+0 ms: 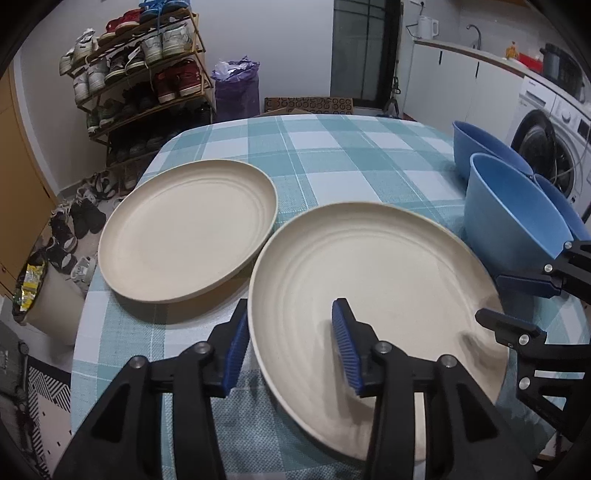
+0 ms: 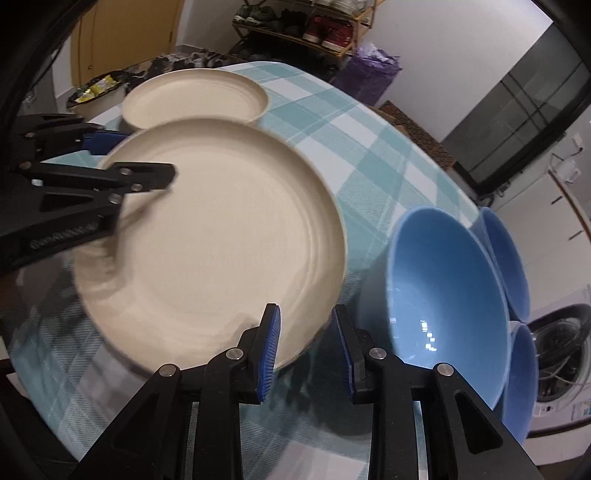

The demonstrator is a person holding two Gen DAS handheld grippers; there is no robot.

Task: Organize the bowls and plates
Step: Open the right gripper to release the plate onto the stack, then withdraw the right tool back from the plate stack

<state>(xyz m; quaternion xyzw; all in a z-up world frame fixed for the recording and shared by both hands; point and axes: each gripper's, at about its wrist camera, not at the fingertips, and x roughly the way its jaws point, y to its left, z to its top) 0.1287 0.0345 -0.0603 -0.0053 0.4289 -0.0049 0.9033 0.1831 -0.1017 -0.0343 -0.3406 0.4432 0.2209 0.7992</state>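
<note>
The worktop (image 1: 343, 155) wore a cloth of blue-green and white squares. Behind it stood a shoe rack (image 1: 144, 74) full of shoes, with more shoes on the floor. A purple bag (image 1: 236, 86) sat by a dark glass door (image 1: 364, 51). A washing machine (image 1: 550, 147) stood at the right, under a counter with a white kettle (image 1: 426, 26).

Two cream plates lay on the cloth. The far plate (image 1: 188, 230) sat flat, near the left edge. The near plate (image 1: 373, 295) was just beside it, and its left side looked lifted, but it was hard to be sure. Three blue bowls (image 2: 448, 299) stood close together at the right, the nearest just beside the near plate.

The left gripper (image 1: 291, 347) had its jaws partly open. They sat on either side of the near plate's left rim, one pad outside and one over the inside. The pads were not squeezing the rim.

The right gripper (image 2: 306, 350) had its jaws open a little. They sat on either side of the near plate's right rim, with a gap at each pad. It held nothing.
</note>
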